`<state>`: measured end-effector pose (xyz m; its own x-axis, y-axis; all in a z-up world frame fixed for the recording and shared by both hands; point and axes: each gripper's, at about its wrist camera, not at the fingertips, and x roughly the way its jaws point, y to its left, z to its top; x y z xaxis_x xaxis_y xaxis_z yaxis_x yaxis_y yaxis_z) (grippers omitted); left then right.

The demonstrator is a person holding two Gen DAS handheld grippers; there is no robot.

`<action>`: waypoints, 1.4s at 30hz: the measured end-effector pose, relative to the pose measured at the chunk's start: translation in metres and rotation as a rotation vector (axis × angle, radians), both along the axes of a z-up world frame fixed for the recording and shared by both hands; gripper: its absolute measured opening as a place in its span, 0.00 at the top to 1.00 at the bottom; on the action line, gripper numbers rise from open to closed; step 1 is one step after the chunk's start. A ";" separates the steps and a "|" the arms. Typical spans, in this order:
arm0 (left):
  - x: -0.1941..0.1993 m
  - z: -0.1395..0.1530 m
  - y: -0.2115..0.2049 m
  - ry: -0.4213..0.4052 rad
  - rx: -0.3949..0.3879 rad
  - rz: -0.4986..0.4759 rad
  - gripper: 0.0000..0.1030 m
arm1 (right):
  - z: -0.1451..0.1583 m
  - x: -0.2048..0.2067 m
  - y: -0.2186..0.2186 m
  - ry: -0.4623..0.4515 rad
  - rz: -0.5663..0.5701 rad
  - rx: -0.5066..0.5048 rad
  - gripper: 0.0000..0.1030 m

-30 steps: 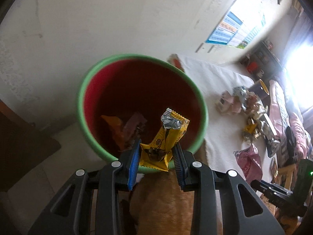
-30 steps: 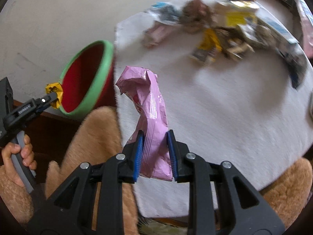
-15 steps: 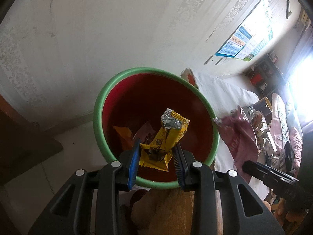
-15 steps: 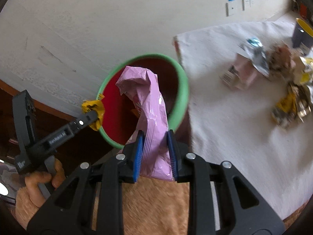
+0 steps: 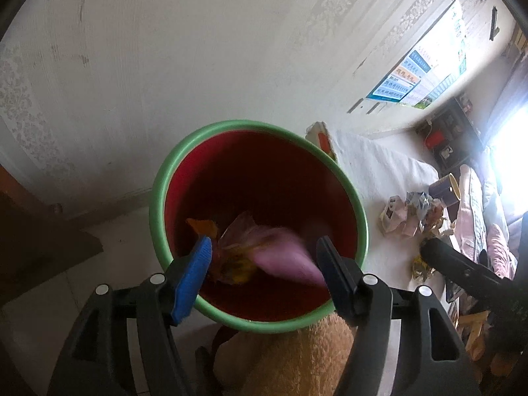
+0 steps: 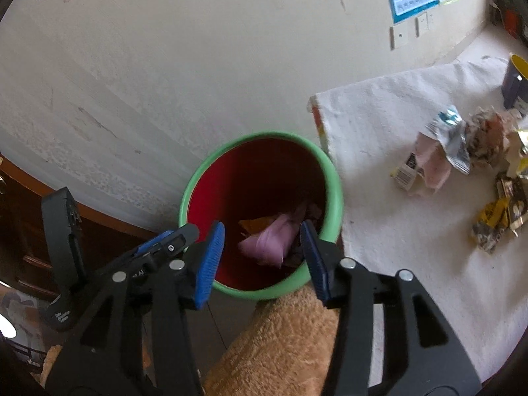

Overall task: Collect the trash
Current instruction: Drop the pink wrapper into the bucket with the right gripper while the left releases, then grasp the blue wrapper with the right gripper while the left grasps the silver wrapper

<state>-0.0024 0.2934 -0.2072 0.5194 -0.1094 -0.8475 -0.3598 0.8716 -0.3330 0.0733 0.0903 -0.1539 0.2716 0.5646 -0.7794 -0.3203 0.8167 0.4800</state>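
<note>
Left wrist view first: the left gripper [image 5: 264, 257] hung right over the red bin [image 5: 158, 204] with the green rim, its fingers spreading apart and pinching nothing. Seen between them, a blurred pink wrapper [image 5: 283, 257] was dropping inside the bin, along with a yellow wrapper [image 5: 236, 269] and some orange scrap already down there. Looked like the drop-off step to me.

Right wrist view: the right gripper [image 6: 262, 257] was also above the bin [image 6: 333, 194], fingers opening with nothing pressed between them, and the pink wrapper [image 6: 269, 242] was loose below, inside the bin. The bin stood off the left edge of the desk [image 6: 379, 231] with the white cloth. A pile of wrappers [image 6: 462, 151] was left near the desk's right side, so I'd guess the next move is swinging back there, lining open fingers over one piece and pinching it.
</note>
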 end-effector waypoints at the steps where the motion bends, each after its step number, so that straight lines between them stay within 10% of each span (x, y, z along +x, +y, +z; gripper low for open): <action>1: 0.000 0.000 -0.002 0.002 0.003 -0.004 0.39 | -0.002 -0.001 -0.006 0.000 -0.010 0.000 0.54; 22: -0.015 0.002 -0.096 0.062 0.047 -0.173 0.48 | -0.049 0.021 -0.334 0.022 -0.673 -0.345 0.54; 25: -0.013 0.008 -0.116 0.058 0.068 -0.215 0.48 | -0.070 0.034 -0.350 0.073 -0.667 -0.343 0.66; 27: -0.011 0.012 -0.131 0.058 0.083 -0.246 0.48 | -0.078 0.039 -0.353 0.094 -0.631 -0.304 0.91; 42: 0.052 0.009 -0.266 0.036 0.163 -0.549 0.47 | -0.087 -0.102 -0.317 0.119 -0.427 -0.115 0.92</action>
